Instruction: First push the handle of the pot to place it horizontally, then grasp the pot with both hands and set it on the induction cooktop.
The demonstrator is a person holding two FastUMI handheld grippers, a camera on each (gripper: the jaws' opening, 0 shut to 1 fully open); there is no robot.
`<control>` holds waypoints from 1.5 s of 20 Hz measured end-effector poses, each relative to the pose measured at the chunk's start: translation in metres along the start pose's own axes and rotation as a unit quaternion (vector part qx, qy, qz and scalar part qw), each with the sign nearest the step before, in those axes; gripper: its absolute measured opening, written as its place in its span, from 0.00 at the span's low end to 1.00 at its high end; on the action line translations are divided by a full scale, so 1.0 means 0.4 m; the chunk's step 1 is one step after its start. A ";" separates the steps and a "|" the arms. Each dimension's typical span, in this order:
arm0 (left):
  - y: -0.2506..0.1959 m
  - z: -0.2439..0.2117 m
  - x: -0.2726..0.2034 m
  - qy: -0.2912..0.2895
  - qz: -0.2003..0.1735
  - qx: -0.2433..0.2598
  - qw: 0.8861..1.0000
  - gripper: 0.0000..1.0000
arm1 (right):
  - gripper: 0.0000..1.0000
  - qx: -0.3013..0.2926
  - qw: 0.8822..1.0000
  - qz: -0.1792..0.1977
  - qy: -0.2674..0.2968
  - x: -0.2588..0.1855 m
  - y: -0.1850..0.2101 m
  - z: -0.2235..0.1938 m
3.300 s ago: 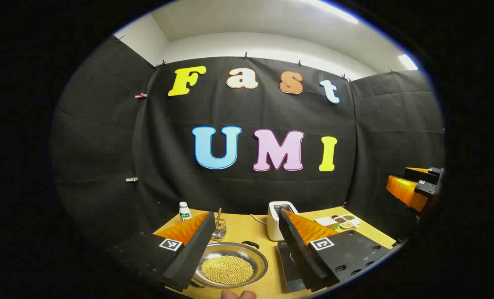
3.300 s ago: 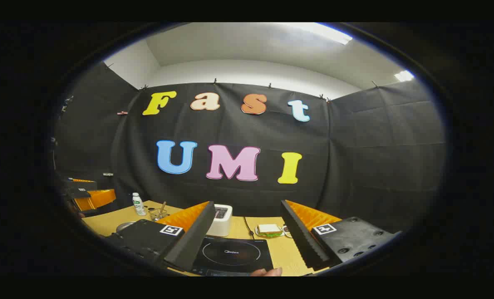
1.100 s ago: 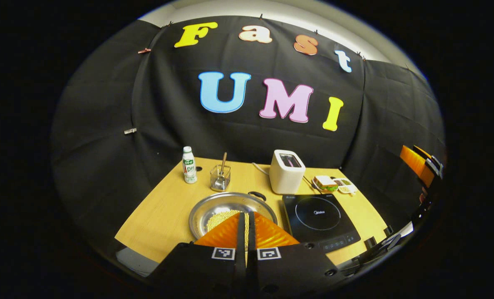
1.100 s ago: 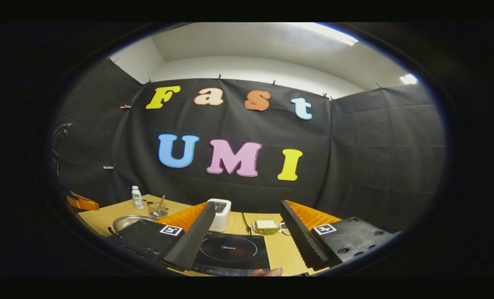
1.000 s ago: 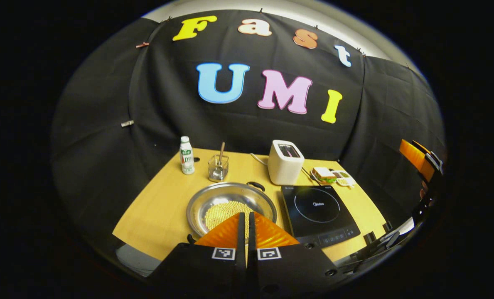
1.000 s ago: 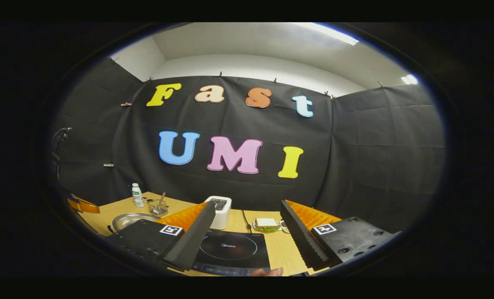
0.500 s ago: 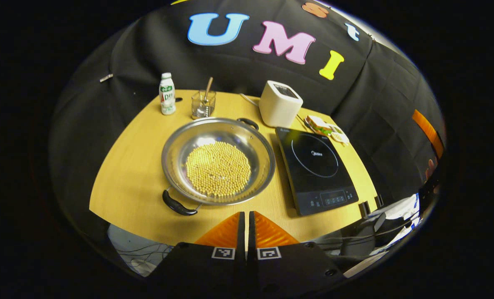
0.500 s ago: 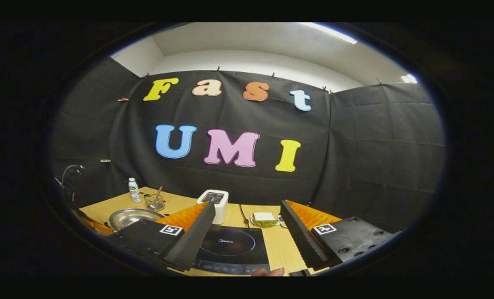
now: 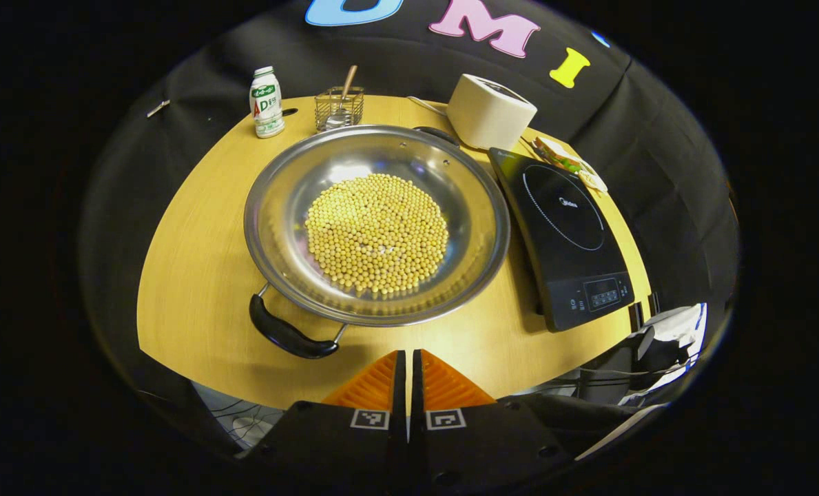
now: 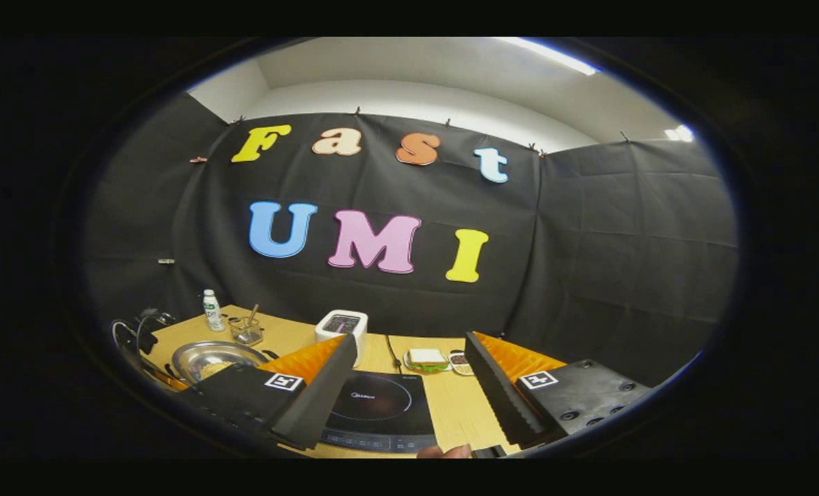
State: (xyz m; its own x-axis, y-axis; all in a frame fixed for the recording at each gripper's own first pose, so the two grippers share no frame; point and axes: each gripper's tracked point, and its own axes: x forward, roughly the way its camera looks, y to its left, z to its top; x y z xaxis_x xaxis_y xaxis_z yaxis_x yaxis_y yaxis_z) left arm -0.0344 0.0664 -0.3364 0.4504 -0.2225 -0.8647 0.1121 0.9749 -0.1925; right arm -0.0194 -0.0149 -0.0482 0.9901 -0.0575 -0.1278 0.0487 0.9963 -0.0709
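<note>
A steel pot (image 9: 468, 186) holding yellow beans (image 9: 378, 231) sits on the wooden table (image 9: 195, 241). One black handle (image 9: 288, 336) points toward the near left edge, the other (image 9: 437, 131) toward the far right. The black induction cooktop (image 9: 561, 220) lies to the pot's right. My left gripper (image 9: 408, 355) is shut with nothing in it, just near of the pot and right of the near handle. In the right gripper view my right gripper (image 10: 409, 344) stands open above the cooktop (image 10: 375, 406), with the pot (image 10: 202, 355) off to the left.
Behind the pot stand a white bottle (image 9: 266, 103), a wire basket with a spoon (image 9: 339, 107) and a white toaster (image 9: 490, 110). A sandwich plate (image 9: 561, 155) lies beyond the cooktop. The table's near edge runs just under my left fingertips.
My left gripper went from open to shut, then tipped downward and came closer to the pot. The right gripper stayed open and its view swung slightly right.
</note>
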 end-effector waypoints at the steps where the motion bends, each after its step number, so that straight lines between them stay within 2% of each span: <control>1: 0.013 0.002 0.008 0.001 0.003 0.000 1.000 0.05 | 0.98 0.002 1.000 0.000 0.002 0.001 0.002 -0.002; 5: 0.064 0.005 0.029 0.006 0.017 0.000 1.000 0.05 | 0.98 -0.001 1.000 0.002 0.006 0.002 0.007 -0.007; 9: 0.069 0.011 0.032 0.000 0.003 -0.016 1.000 0.05 | 0.98 -0.007 1.000 0.006 0.004 0.000 0.019 -0.005; 13: 0.121 0.010 0.033 -0.001 0.023 -0.004 1.000 0.05 | 0.98 -0.006 1.000 0.007 0.005 0.001 0.020 -0.004; 14: 0.133 0.012 0.033 -0.001 0.025 -0.004 1.000 0.05 | 0.96 -0.006 1.000 0.006 0.005 0.000 0.019 -0.004; 21: 0.222 0.027 0.045 -0.007 0.040 0.008 0.999 0.05 | 0.98 -0.006 1.000 0.004 0.009 -0.009 0.018 -0.007; 27: 0.319 0.057 0.070 -0.012 0.063 -0.010 0.998 0.05 | 0.98 -0.008 1.000 0.001 0.014 -0.019 0.019 -0.013; 30: 0.370 0.071 0.078 -0.014 0.068 -0.035 0.997 0.05 | 0.96 -0.010 1.000 -0.005 0.017 -0.023 0.013 -0.013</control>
State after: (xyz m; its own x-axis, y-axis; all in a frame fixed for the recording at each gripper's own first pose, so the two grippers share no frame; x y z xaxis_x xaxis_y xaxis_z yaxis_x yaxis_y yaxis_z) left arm 0.0216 0.2034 -0.3787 0.4822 -0.0874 -0.8717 -0.0141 0.9941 -0.1075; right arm -0.0288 -0.0095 -0.0528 0.9846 -0.0699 -0.1600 0.0557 0.9943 -0.0912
